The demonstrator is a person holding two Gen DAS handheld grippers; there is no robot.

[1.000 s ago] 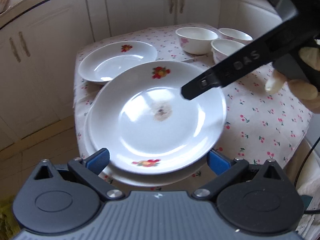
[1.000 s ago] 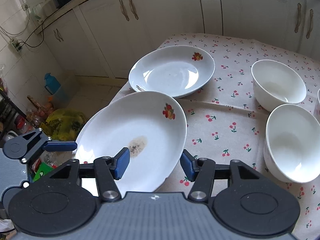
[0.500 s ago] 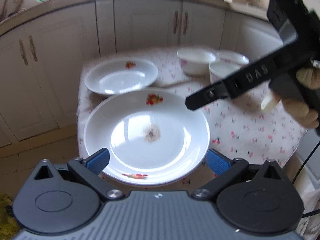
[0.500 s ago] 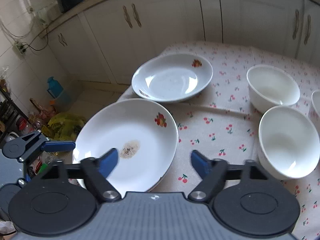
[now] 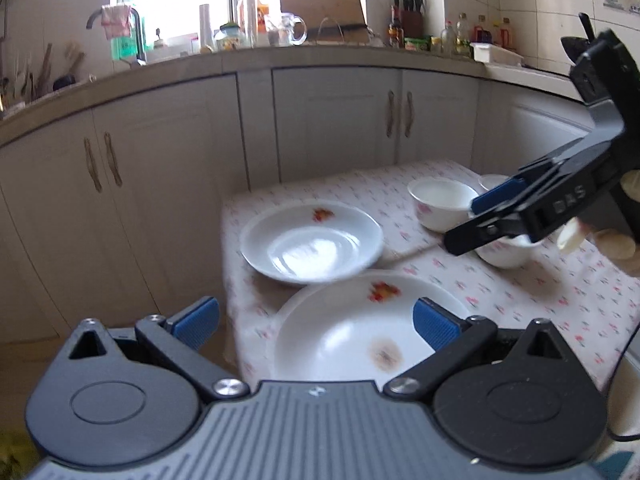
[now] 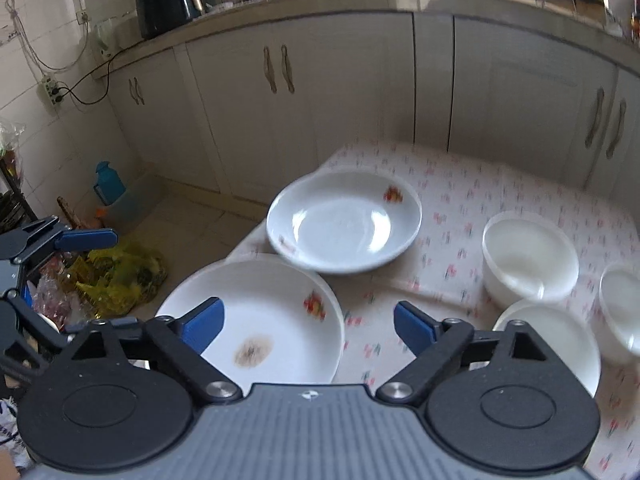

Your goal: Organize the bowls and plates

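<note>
Plate (image 6: pixel 280 320) w/ stain below right gripper (image 6: pixel 308 326), fingers (image 6: pixel 202 322) opening, nothing betw.

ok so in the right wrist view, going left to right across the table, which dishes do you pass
Stained plate at the near left corner → clean plate behind it → white bowl → a third bowl cut off by the right edge. The near bowl under the claw's right finger overlaps those two, so I leave it out.

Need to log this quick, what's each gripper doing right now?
Left gripper: open, holding nothing.
Right gripper: jaws opening, nothing between them, above the stained plate.
</note>
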